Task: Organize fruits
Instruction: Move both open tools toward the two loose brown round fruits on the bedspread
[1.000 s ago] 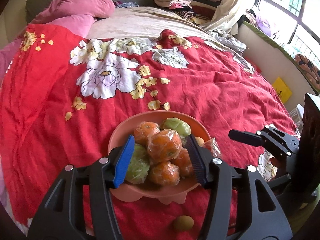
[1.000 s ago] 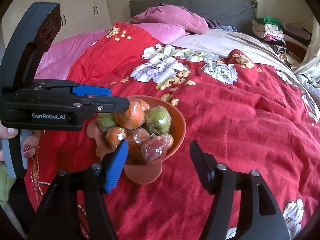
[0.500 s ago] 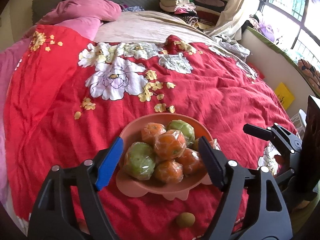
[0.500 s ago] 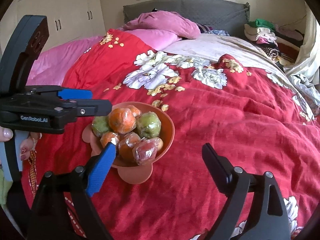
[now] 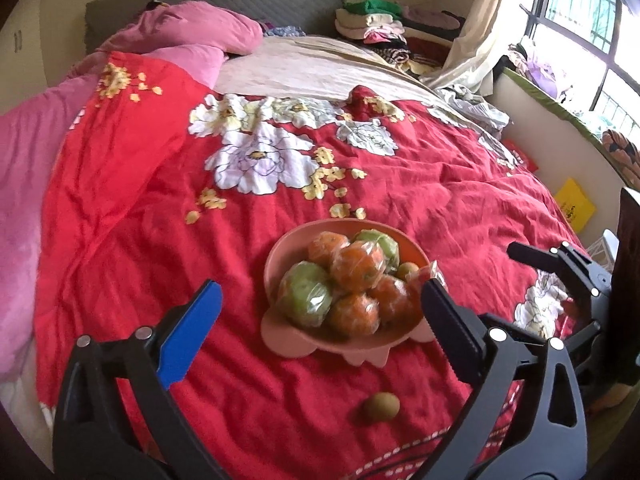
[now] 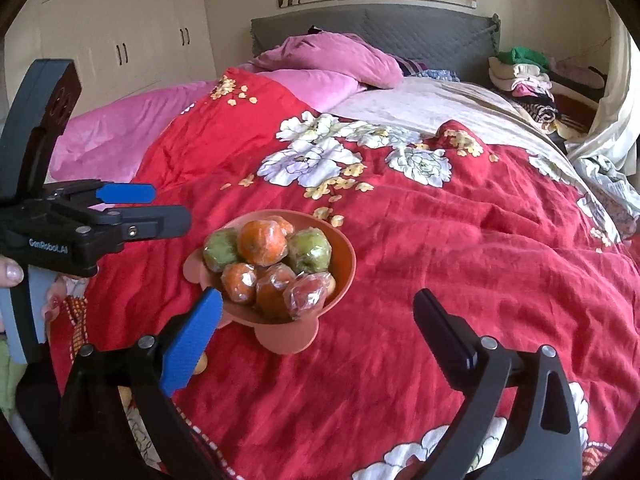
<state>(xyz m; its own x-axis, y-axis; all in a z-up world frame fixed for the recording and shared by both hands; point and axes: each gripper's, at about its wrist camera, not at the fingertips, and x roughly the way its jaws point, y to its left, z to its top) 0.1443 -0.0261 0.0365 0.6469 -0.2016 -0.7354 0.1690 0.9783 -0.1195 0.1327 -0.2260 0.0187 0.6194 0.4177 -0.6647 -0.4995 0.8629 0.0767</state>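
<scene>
Pink bowl (image 5: 280, 256) of plastic-wrapped fruit, resting on the red floral bedspread (image 5: 120, 240) just beyond the fingertips of both grippers. Left gripper (image 5: 320, 312): fingers have just been opening and now stand wide, gripping nothing; the bowl lies ahead between their tips, untouched. Right gripper (image 6: 318, 320): fingers likewise just opened wide and empty. A loose kiwi (image 5: 381, 407) lies on the bedspread nearer than the bowl, between the left fingers.
</scene>
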